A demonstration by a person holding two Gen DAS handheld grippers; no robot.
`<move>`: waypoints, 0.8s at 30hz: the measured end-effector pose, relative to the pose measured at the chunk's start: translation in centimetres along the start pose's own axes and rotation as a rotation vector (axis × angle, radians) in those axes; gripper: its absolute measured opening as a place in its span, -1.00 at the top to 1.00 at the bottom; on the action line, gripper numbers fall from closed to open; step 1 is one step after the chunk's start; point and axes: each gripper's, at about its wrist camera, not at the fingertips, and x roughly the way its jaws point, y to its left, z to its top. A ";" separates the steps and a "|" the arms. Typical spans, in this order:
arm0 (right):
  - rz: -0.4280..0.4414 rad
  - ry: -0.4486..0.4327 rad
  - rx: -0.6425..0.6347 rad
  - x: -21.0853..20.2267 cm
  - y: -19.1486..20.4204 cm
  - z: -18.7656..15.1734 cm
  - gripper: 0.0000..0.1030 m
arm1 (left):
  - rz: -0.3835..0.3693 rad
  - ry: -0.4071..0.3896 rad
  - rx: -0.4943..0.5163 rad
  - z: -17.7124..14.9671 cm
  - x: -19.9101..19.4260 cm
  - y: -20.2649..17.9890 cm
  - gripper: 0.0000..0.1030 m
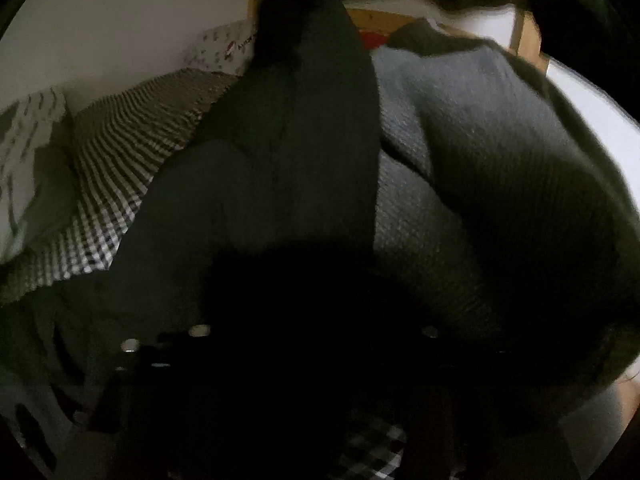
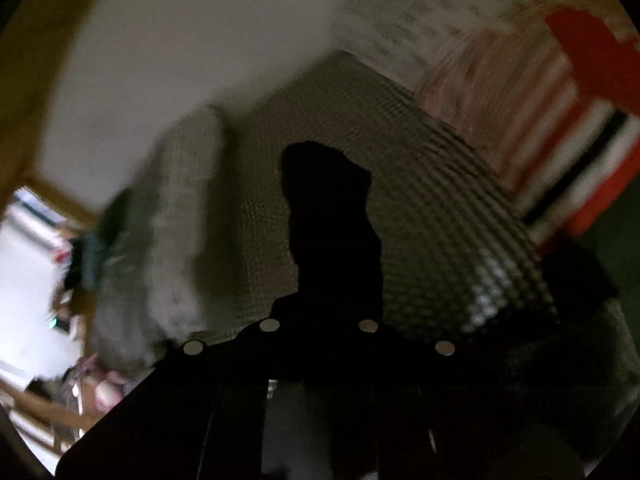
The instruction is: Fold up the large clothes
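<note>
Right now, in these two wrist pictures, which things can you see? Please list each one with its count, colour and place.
dark garment: one, dark green-black, hanging close in front of the left wrist camera, over the bed
grey knit lining: one patch, grey, right part of the garment
checked bedsheet: one, black and white small checks, covering the bed in both views
patterned pillow: one, white with dark marks, left edge of the left wrist view
striped cloth: one, red, white and black, upper right of the right wrist view, blurred
wall: one, off-white, behind the bed
wooden frame: light brown, top of the left wrist view
left gripper: hidden in the dark fabric, state unclear
right gripper: black silhouette, fingers together, contents too dark to tell
</note>
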 end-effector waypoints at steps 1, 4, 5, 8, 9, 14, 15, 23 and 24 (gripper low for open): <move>0.030 -0.006 -0.019 -0.6 1.4 -0.2 0.85 | 0.040 -0.006 0.020 0.0 -0.1 -0.5 -0.15; 0.107 -0.021 -0.090 -2.6 6.8 -1.2 0.85 | 0.125 -0.026 0.036 -0.1 -0.6 -1.3 -0.30; 0.138 -0.025 -0.116 -3.3 8.9 -1.7 0.85 | 0.150 -0.034 0.039 -0.1 -0.7 -1.5 -0.39; 0.213 -0.030 -0.179 -5.2 13.6 -2.9 0.85 | 0.263 -0.090 0.069 -0.1 -2.2 -2.2 -0.57; 0.238 -0.035 -0.220 -6.2 16.1 -3.7 0.85 | 0.292 -0.107 0.073 -0.1 -2.7 -2.4 -0.64; 0.300 -0.020 -0.321 -8.5 23.1 -7.4 0.85 | 0.411 -0.203 0.003 1.0 -6.2 -1.8 -0.75; 0.310 -0.013 -0.341 -8.8 24.6 -8.5 0.85 | 0.414 -0.218 -0.018 1.3 -7.0 -1.5 -0.75; 0.366 0.066 -0.474 -9.3 31.5 -14.5 0.85 | 0.431 -0.420 -0.185 4.1 -16.7 2.8 -0.84; 0.379 0.082 -0.481 -9.2 32.1 -15.2 0.85 | 0.427 -0.433 -0.193 4.4 -17.9 3.4 -0.84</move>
